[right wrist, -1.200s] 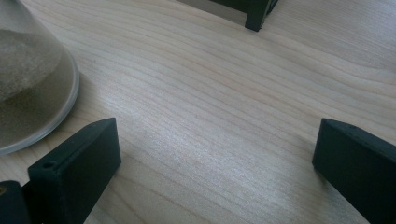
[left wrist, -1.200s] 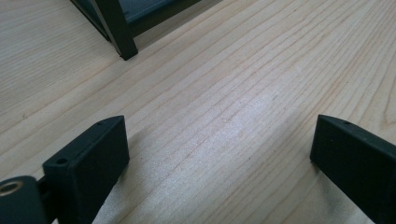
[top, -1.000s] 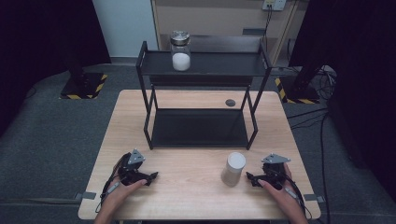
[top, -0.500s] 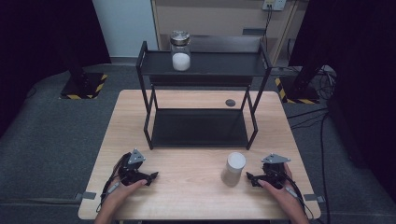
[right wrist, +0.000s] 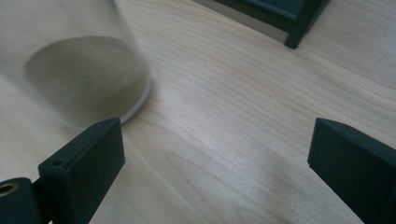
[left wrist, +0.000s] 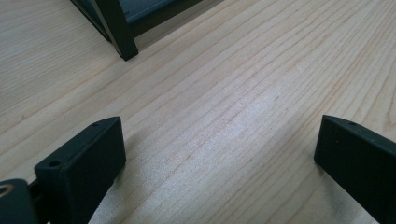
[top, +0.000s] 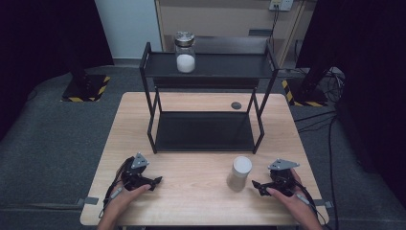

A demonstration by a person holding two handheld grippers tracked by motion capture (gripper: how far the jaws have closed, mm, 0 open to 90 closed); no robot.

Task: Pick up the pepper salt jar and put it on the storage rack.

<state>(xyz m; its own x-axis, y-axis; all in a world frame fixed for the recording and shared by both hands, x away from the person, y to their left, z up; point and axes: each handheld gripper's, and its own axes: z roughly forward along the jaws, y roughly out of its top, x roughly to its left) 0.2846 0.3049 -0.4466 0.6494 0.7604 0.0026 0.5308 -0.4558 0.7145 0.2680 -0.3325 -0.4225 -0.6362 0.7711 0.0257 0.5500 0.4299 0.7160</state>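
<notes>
- White cup (top: 239, 172): upright on wooden table (top: 191, 201), in front of black shelf rack (top: 206, 110), off that rack's front right leg.
- Right gripper (top: 256, 184): just beside cup, on the side away from the left gripper; jaws have just been closing a little yet stand wide, nothing between them; cup lies off-centre by one jaw.
- Left gripper (top: 157, 181): well apart from cup, jaws wide, empty.
- Risk: off-centre approach likely nudges or tips the cup; one jaw may clip its wall.
- Jar (top: 185, 52): on rack's top shelf, clear of any likely knock.
</notes>
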